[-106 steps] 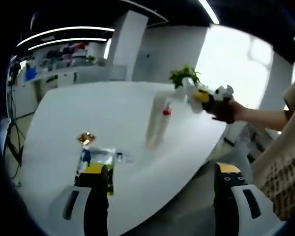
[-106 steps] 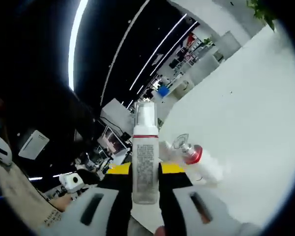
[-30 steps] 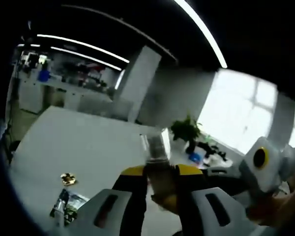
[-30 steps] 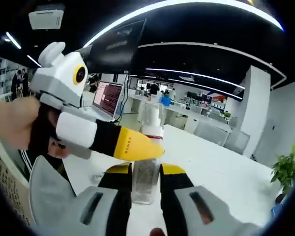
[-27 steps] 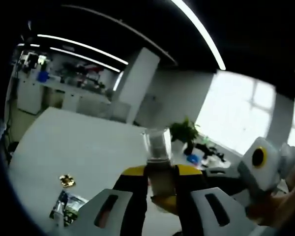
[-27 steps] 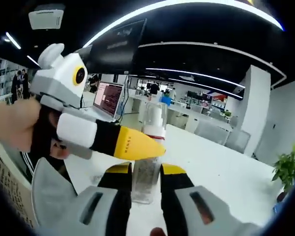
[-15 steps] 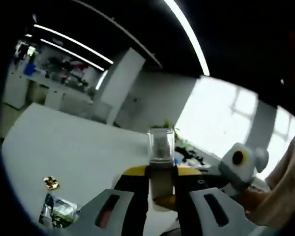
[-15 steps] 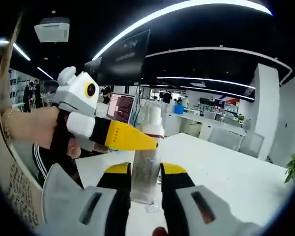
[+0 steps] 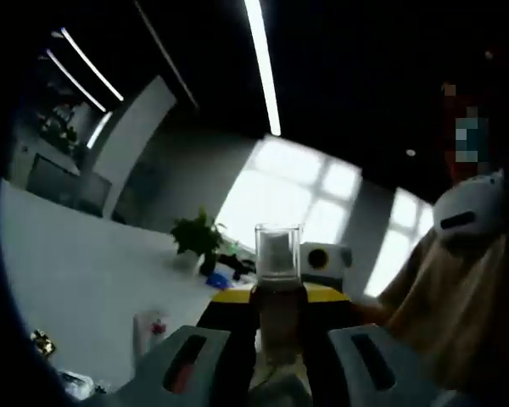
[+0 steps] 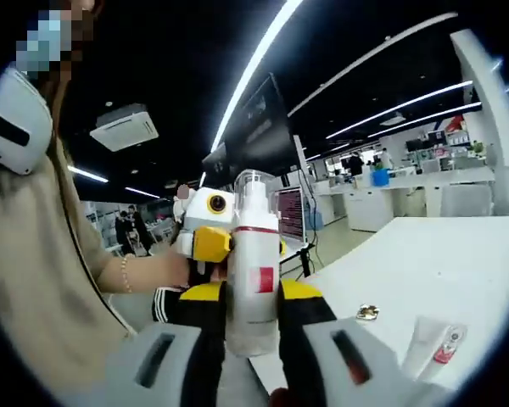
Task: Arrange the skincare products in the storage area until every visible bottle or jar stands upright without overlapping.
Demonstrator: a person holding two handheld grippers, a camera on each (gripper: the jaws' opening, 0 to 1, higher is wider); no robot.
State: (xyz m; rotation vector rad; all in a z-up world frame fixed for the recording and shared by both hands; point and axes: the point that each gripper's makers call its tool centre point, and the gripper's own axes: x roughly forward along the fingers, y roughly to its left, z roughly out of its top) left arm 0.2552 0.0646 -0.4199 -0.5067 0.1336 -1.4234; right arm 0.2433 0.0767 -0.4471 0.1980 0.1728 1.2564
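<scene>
Between both grippers' [image 10: 253,292] jaws, pump bottle [image 10: 253,280]

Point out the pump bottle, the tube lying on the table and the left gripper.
pump bottle [image 10: 253,288], right gripper view, on its white body
tube [image 10: 430,344], right gripper view, on its white middle
left gripper [image 10: 210,243], right gripper view, on its yellow tip

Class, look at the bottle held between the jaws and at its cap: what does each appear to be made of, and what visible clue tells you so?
The bottle looks like opaque white plastic with a smooth, slightly glossy finish; light reflects softly off its side, and it carries a red label. The cap seems to be clear, hard plastic: the white pump head shows through it. Glass cannot be ruled out from the look alone.
</scene>
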